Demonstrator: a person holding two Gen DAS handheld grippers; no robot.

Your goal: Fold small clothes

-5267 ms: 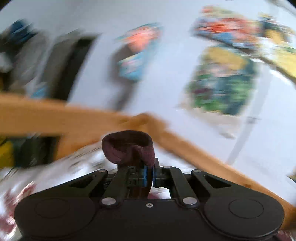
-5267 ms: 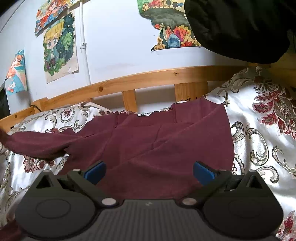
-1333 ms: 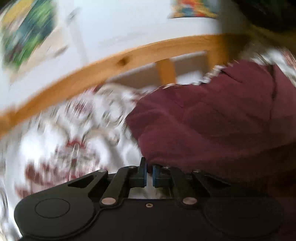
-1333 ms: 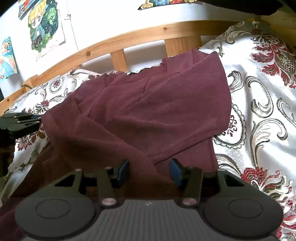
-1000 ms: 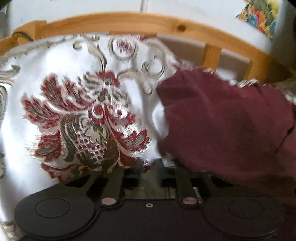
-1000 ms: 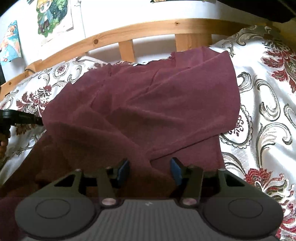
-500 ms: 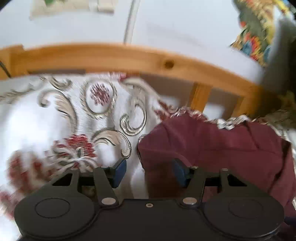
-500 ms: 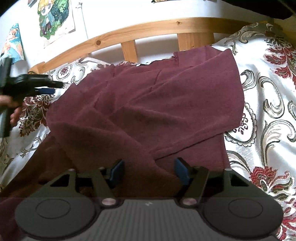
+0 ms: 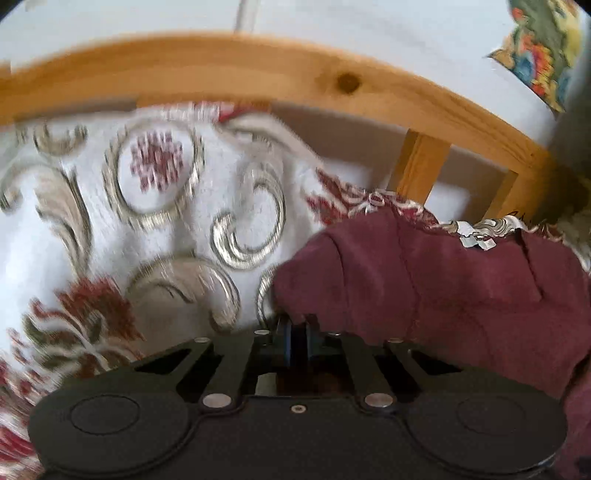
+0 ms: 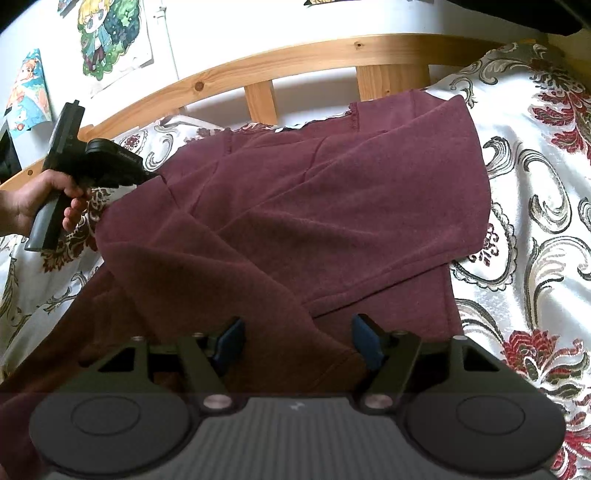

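Note:
A maroon garment (image 10: 332, 206) lies spread on the bed, with its right side folded over the middle. My right gripper (image 10: 298, 332) hovers over its near part. The jaws stand open, a ridge of cloth rises between the blue pads (image 10: 231, 339), and they do not press it. My left gripper (image 10: 153, 176), held by a hand (image 10: 33, 199), meets the garment's far left edge. In the left wrist view the left gripper (image 9: 297, 332) is shut, with the edge of the maroon garment (image 9: 443, 295) pinched at its tips.
A white bedspread (image 10: 535, 221) with red and gold flowers covers the bed. A wooden rail (image 10: 295, 55) runs along the far side against a white wall with posters (image 10: 110, 37). Something dark (image 10: 517, 11) hangs at the top right.
The left gripper opened, travelled along the bedspread to the garment's far left edge and closed there. The right gripper's jaws spread a little wider; that hand stayed put.

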